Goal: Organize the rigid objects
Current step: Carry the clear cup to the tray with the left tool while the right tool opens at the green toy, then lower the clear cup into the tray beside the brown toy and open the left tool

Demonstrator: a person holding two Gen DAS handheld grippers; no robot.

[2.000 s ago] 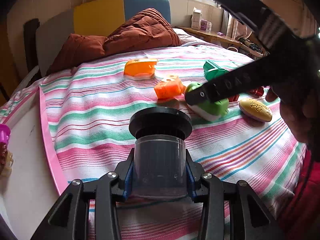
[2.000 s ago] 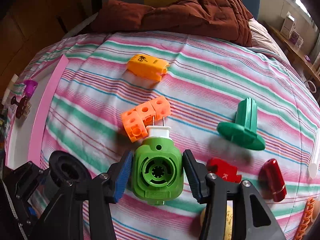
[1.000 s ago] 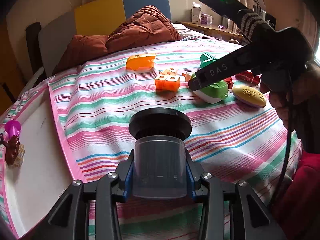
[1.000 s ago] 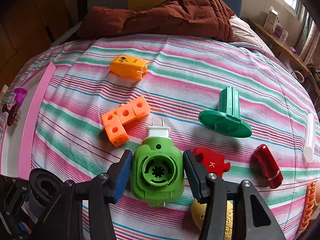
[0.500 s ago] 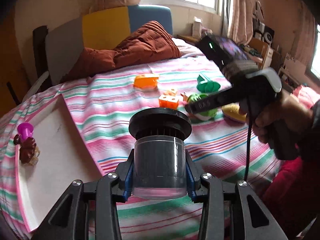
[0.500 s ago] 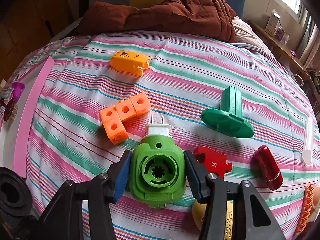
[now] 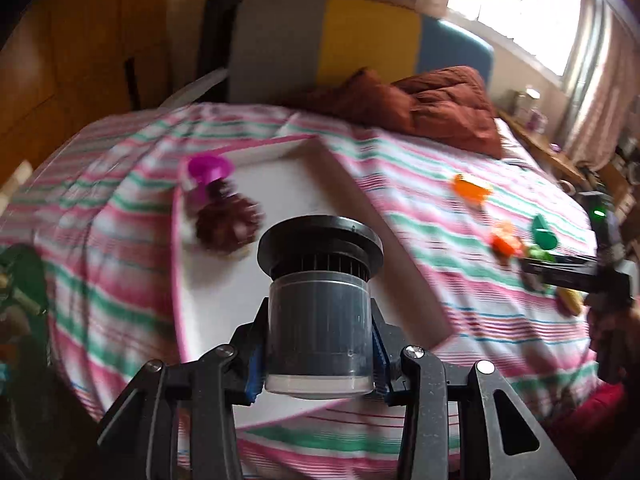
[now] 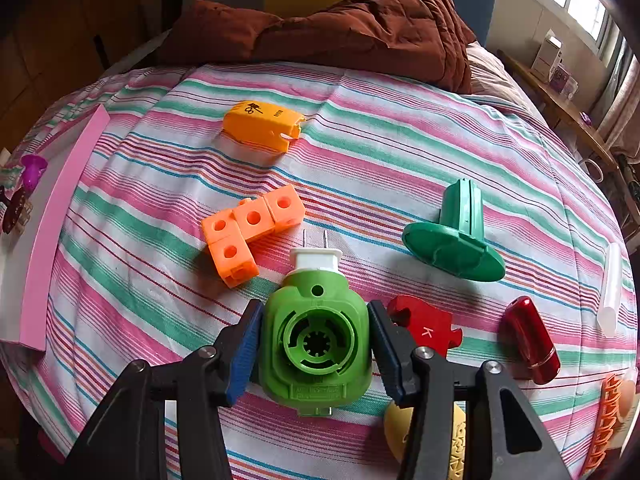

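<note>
Grippers at work over a striped bedspread: the left gripper clamps a black-capped cylinder above the pink-edged white tray, the right gripper brackets a green plug-in device, which could slide from its smooth, rounded sides.

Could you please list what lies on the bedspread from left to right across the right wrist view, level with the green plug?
Pink tray edge → orange cubes → green plug → red puzzle piece → red capsule → white tube.
</note>
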